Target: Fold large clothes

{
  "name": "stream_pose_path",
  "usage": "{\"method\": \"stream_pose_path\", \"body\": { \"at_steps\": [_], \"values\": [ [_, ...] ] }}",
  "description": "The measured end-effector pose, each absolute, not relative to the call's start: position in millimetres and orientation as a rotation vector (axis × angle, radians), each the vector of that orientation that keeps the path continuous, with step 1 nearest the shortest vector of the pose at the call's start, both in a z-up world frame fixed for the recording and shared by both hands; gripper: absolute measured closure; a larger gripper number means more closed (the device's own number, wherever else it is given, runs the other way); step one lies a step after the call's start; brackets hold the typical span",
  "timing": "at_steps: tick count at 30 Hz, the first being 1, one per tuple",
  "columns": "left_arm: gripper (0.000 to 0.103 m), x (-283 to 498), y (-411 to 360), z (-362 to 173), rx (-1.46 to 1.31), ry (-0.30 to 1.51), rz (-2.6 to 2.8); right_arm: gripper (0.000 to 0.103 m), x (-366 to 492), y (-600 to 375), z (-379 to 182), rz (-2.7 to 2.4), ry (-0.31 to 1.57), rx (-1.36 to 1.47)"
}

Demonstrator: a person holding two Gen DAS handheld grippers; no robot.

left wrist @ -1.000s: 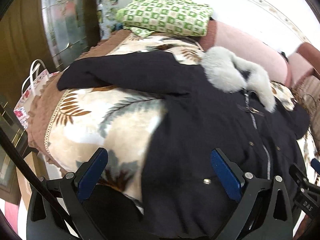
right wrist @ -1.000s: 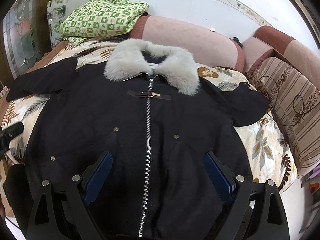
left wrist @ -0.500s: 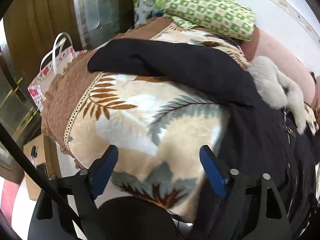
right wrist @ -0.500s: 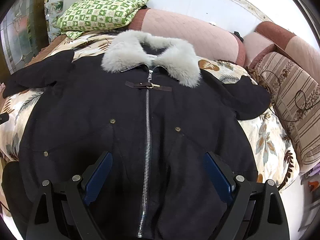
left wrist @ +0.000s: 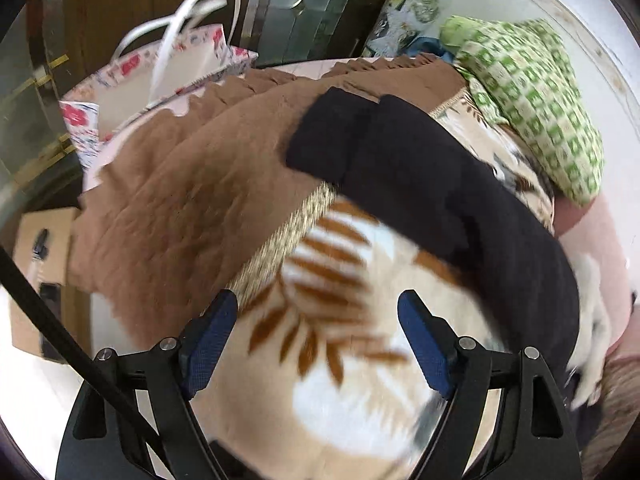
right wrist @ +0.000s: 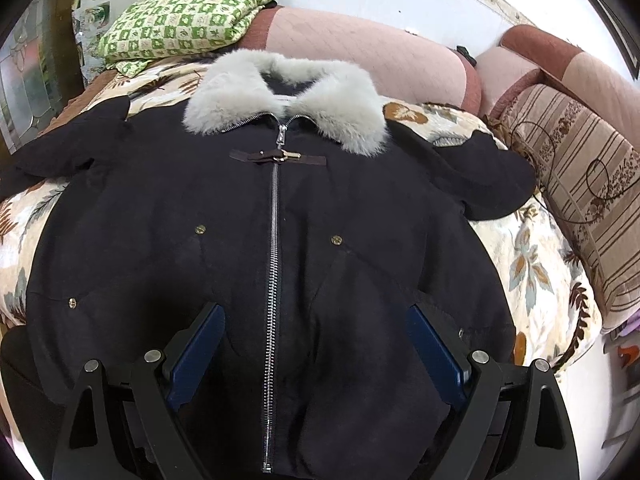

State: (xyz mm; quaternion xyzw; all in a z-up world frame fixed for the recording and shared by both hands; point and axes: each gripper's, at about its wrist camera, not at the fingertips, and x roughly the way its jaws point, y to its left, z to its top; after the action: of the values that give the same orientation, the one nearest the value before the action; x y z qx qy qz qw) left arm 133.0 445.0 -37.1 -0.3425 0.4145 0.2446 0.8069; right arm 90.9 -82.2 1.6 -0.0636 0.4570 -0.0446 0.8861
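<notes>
**Approach to the left sleeve of a coat laid out for folding**

The black coat (right wrist: pixel 276 240) lies front-up and zipped on the leaf-print blanket (left wrist: pixel 360 360) of the bed, fur collar (right wrist: pixel 284 92) toward the pink backrest (right wrist: pixel 360 48). Its sleeve (left wrist: pixel 420 184) stretches out from the body, the cuff overhanging the blanket's brown border.

The left gripper (left wrist: pixel 316 344) hangs short of that sleeve, jaws parted and empty over the blanket. The right gripper (right wrist: pixel 316 352) hovers above the coat's lower front, astride the zip, jaws wide, clasping nothing.

A sound grip would likely take the sleeve near the cuff, through both layers, then carry it across the chest without dragging the blanket.

Motion blur smears the left wrist view; the coat's hem is cut off by the gripper frame.
</notes>
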Motion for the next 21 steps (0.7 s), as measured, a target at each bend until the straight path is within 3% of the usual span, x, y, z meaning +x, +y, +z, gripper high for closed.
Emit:
{"method": "stream_pose_path", "body": {
  "at_steps": [14, 16, 17, 18, 21],
  "values": [
    [0.02, 221, 504, -47, -0.989, 0.756, 0.39, 0.009, 100, -84, -12, -0.125, 0.993, -0.156],
    [0.04, 228, 504, -45, -0.984, 0.78, 0.449, 0.009, 103, -85, -15, -0.126, 1.003, -0.152],
    [0.065, 233, 501, -42, -0.978, 0.808, 0.461, 0.009, 103, -86, -17, -0.125, 1.008, -0.151],
    [0.074, 236, 497, -40, -0.967, 0.833, 0.461, 0.009, 103, -86, -18, -0.123, 1.01, -0.151],
    [0.082, 241, 472, -11, -0.818, 0.837, 0.508, 0.009, 102, -89, -19, -0.119, 1.007, -0.149]
  ]
}}
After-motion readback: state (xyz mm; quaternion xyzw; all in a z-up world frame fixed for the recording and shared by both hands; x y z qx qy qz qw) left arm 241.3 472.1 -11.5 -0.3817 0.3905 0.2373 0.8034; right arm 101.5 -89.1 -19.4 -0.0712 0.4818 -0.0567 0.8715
